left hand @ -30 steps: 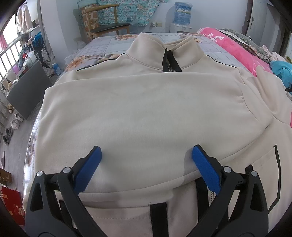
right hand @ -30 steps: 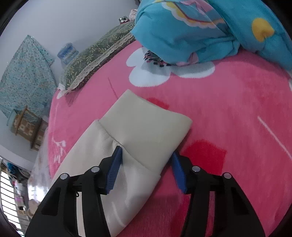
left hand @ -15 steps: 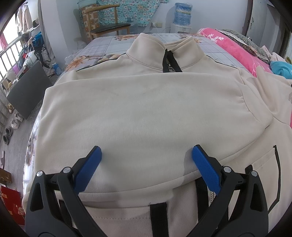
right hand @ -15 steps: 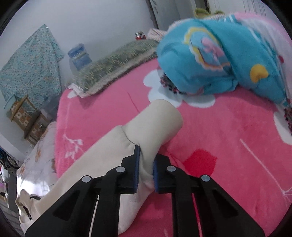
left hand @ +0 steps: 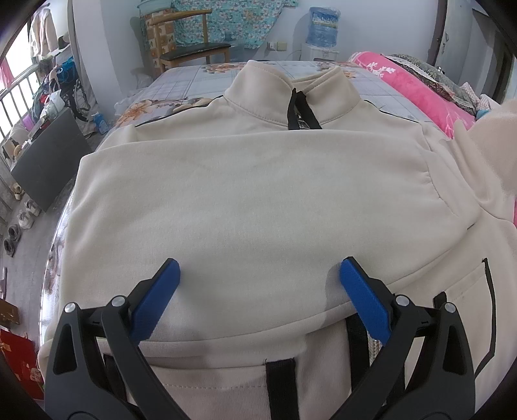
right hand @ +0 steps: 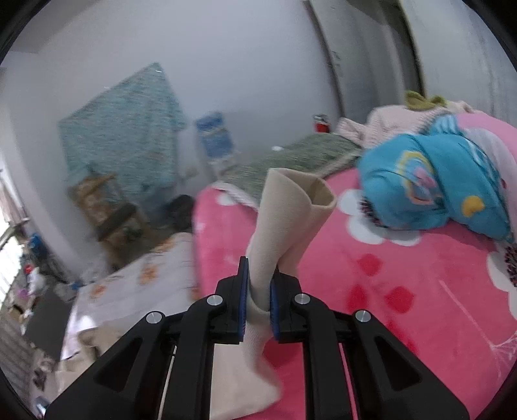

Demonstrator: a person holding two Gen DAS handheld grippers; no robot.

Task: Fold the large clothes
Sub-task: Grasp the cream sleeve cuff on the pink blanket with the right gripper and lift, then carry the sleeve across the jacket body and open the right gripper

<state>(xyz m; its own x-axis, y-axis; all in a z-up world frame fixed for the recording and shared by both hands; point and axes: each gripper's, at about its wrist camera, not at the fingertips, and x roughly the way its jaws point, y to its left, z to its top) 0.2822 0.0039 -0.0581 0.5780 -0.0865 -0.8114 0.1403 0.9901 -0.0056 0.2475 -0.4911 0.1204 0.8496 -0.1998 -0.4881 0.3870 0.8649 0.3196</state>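
Right tongs (right hand: 258, 290): clamped on the beige sleeve (right hand: 284, 219) just below its cuff; the jaws have just been closing, with the cloth between them. The cuff stands up above the pads, its mouth open, and the rest of the sleeve hangs down under the tongs.
Left tongs (left hand: 258, 284): spread wide, gripping nothing, blue pads (left hand: 362, 297) over the lower body of the jacket.
Beige jacket (left hand: 252, 200): lies flat on the bed (left hand: 194, 80), collar and black zip away from the camera, one sleeve already folded across the chest. Its other sleeve rises at the right edge of the left wrist view.
Pink blanket (right hand: 404, 290): covers the bed under and beyond the lifted sleeve.
Blue bundle (right hand: 436, 187): heaped cloth on the pink blanket, to the right of the cuff, apart from it.
Green pillow (right hand: 290, 158): behind the cuff, by the wall.
Further off: wooden chair (left hand: 190, 38) and water bottle (left hand: 323, 22) past the head of the bed; shoes (left hand: 19, 223) on the floor to the left.
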